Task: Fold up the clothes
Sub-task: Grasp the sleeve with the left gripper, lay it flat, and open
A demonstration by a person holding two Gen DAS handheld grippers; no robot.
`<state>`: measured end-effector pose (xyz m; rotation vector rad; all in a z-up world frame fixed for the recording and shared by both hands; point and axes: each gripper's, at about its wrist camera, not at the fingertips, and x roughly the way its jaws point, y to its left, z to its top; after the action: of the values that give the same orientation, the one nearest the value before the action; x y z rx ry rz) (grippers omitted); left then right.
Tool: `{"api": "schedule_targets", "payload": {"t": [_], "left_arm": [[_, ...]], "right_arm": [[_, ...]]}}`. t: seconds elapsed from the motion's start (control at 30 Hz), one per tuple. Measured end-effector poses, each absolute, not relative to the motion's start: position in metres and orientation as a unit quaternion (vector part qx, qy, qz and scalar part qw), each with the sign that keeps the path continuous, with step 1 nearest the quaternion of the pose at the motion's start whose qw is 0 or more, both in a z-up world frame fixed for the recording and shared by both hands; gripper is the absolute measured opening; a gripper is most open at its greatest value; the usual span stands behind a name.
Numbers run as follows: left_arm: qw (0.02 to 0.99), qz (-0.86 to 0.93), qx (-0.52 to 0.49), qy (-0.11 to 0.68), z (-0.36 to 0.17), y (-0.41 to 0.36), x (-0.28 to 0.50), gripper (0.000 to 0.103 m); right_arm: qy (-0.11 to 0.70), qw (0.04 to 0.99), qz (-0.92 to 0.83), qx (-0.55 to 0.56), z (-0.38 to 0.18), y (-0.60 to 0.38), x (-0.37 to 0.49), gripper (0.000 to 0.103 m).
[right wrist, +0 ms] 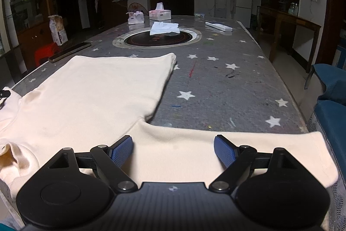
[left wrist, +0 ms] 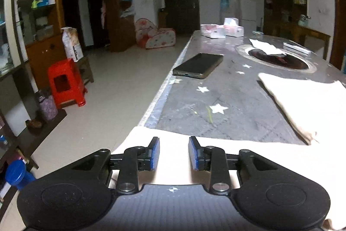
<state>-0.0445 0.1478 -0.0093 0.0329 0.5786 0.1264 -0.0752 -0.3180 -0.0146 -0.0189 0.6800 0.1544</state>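
Cream long-sleeved garment (right wrist: 90, 90) spread flat on the grey, star-printed surface (right wrist: 227, 88), its body running away from the near edge toward the round inset hotplate (right wrist: 157, 37) and its hem corner (right wrist: 172, 56) lying short of that ring. One sleeve (right wrist: 237, 144) extends along the near edge toward the right, its cuff end (right wrist: 322, 155) reaching the surface's right corner beside a blue upholstered seat (right wrist: 330, 105). The right gripper (right wrist: 173, 149) is held low over this sleeve, its blue-padded fingers (right wrist: 121, 149) spread wide apart with cloth visible between them and nothing clamped. In the left wrist view, the left gripper (left wrist: 174, 153) sits over the opposite sleeve (left wrist: 173, 144), which lies at the near left corner where the metal-trimmed left edge (left wrist: 160, 92) of the surface drops to the tiled floor (left wrist: 112, 90); its fingers (left wrist: 154, 154) stand apart with a moderate gap, holding nothing. The garment's body (left wrist: 307, 105) appears at the right of this view, its left fold edge well apart from a dark phone (left wrist: 197, 65) that rests near the left edge. Bare grey surface lies between the left sleeve, the body and the phone, and a broad bare stretch lies right of the body. Beyond the hotplate, which carries a folded white cloth (right wrist: 164, 28), are two tissue packs (right wrist: 160, 13) and a white remote (right wrist: 218, 26). A red stool (left wrist: 64, 81) stands on the floor left of the surface.
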Motion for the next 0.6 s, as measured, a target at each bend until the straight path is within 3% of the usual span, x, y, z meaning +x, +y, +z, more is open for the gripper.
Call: {"api": "schedule_targets", "payload": {"t": [0.6], "left_arm": [[0.948,0.108,0.019,0.299,-0.001,0.146,-0.039,0.033]], "right_arm": [[0.327,0.945,-0.007,0.015,-0.012,-0.359,-0.081,0.084]]}}
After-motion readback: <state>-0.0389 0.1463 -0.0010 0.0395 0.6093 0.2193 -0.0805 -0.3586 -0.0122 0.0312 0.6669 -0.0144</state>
